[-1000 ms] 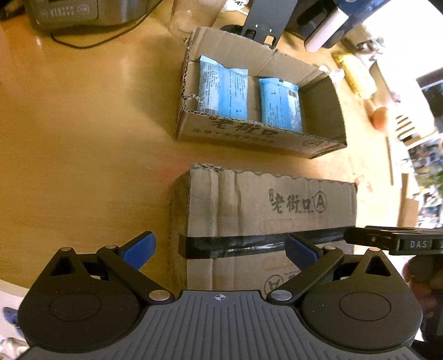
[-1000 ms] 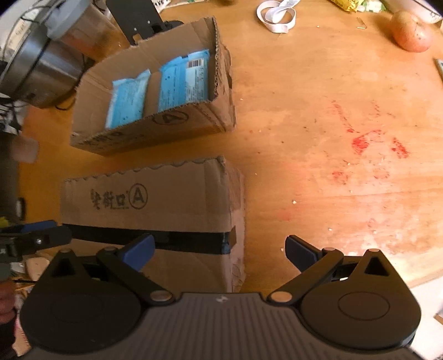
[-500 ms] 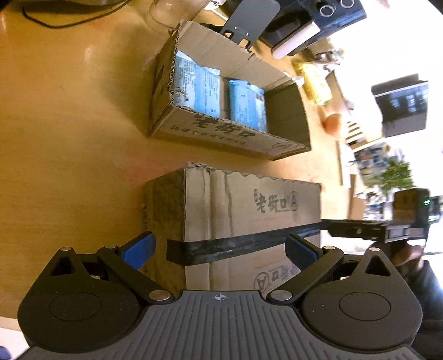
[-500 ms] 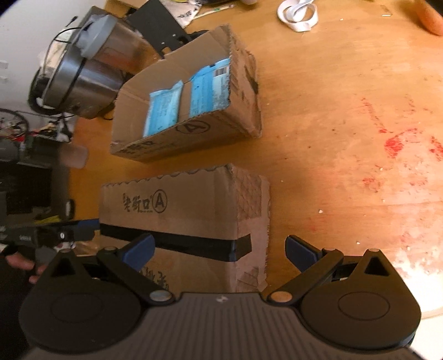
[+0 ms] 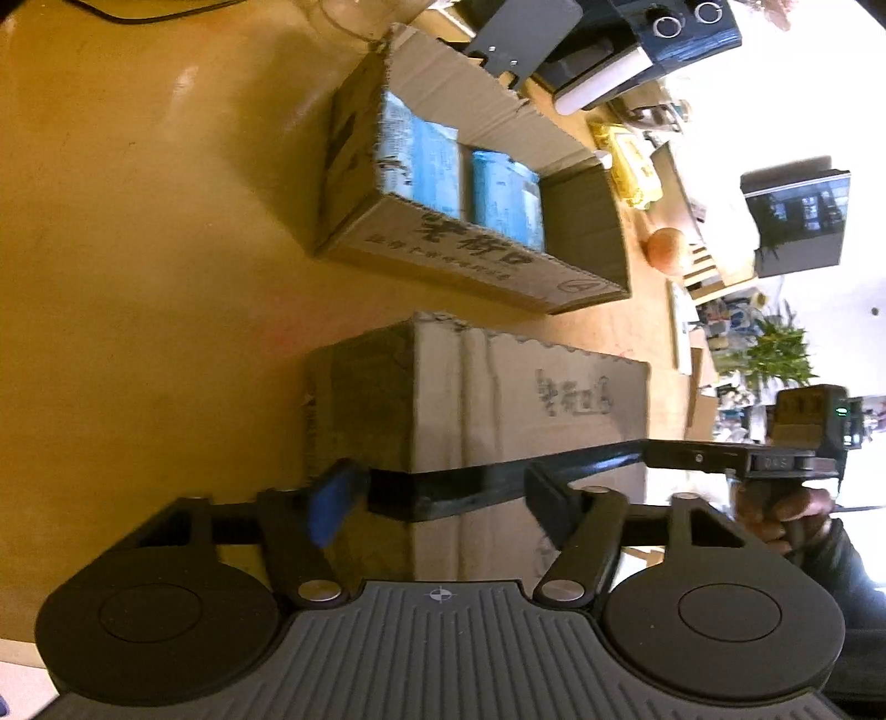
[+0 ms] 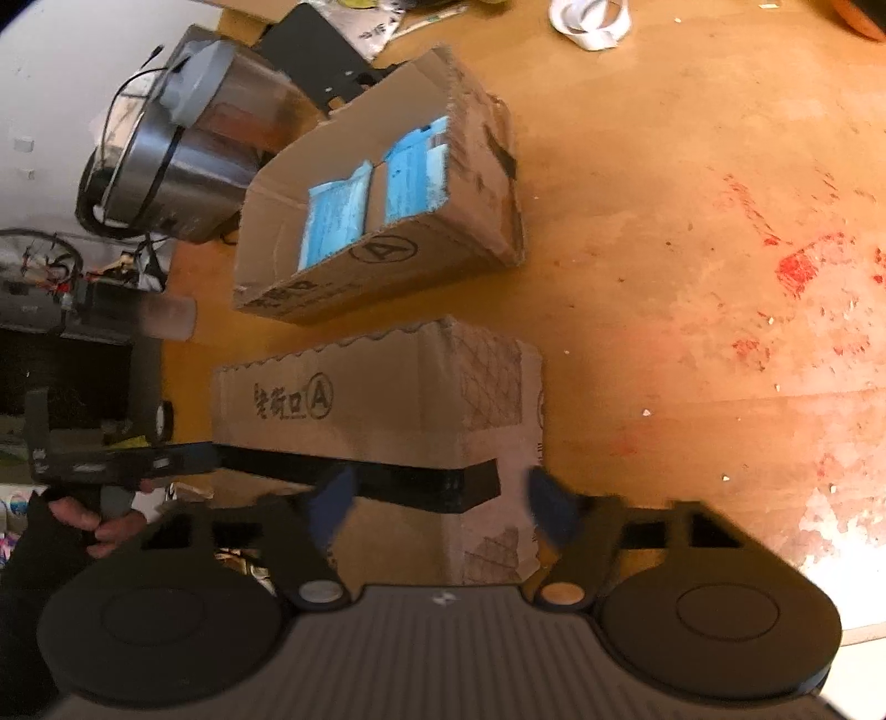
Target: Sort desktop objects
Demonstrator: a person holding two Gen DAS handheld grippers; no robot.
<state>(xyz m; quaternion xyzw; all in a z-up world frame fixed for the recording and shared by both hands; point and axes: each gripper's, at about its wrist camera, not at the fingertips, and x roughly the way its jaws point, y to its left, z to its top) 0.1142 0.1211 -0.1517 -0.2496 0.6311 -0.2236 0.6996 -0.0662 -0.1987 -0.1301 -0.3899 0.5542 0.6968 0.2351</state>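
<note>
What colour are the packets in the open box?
Light blue packets, clearest in the right wrist view.

A closed cardboard box [image 6: 382,399] with black tape stood before an open box [image 6: 387,243] holding two blue packets [image 6: 376,199].

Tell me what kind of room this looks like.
Probably a cluttered workshop or lab, not a tidy office. A worn, red-stained wooden table carries an open cardboard box of blue packets, a steel cooker-like appliance with cables, and stacked black equipment.
</note>
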